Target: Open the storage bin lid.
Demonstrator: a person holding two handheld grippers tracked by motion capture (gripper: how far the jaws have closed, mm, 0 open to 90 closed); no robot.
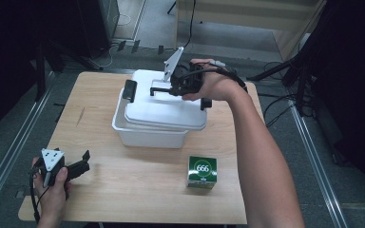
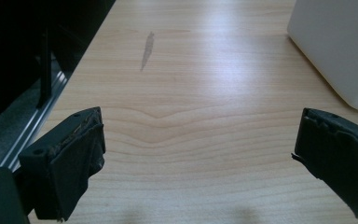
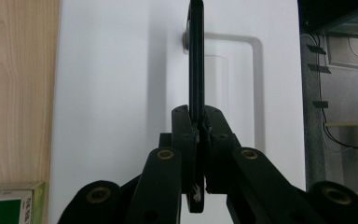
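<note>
On one lid (image 1: 164, 111), one handle (image 1: 160, 89).

The table (image 1: 138, 190) is being viewed from above by the high view, while its wood (image 2: 191, 93) is being skimmed low and close by the left gripper view, and the white lid (image 3: 121, 93), shared with the high view (image 1: 166, 111), is being faced closely by the right gripper view.

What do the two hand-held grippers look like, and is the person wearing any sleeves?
Both are black. The left gripper carries a grey three-cornered plate with small dark dots, and a black cable trails from it. The right gripper has a similar plate and dark cables along the wrist. Its linkage shows brass-coloured pivot rings in the right gripper view. The left fingers have worn black padding. Both forearms are bare, with no sleeves in view.
</note>
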